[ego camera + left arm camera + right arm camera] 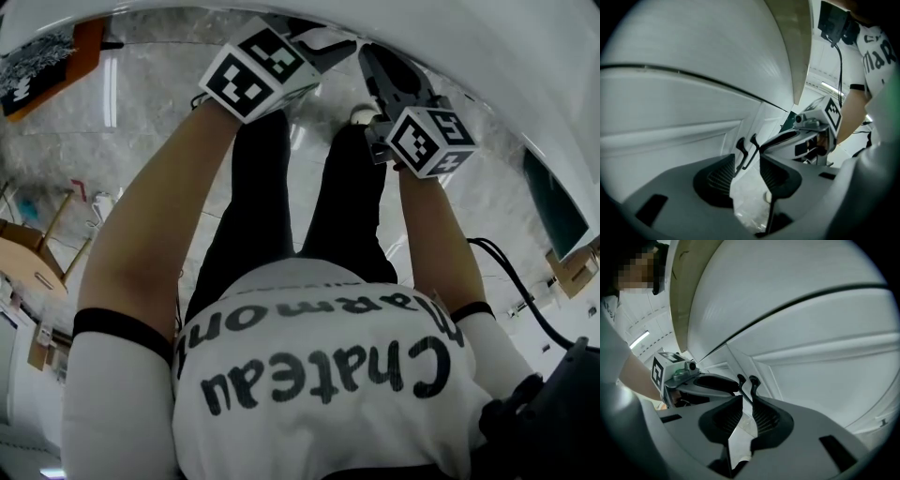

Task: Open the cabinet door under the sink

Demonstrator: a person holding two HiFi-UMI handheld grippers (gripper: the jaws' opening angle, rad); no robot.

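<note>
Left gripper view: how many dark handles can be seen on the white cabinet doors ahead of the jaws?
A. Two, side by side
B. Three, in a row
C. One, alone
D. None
A: the first handle and the second handle stand side by side where the white cabinet doors meet, just past the jaw tips.

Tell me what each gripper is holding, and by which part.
Nothing is held. The left gripper and right gripper both stand open, with the black door handles ahead of their jaws, not clamped.
</note>
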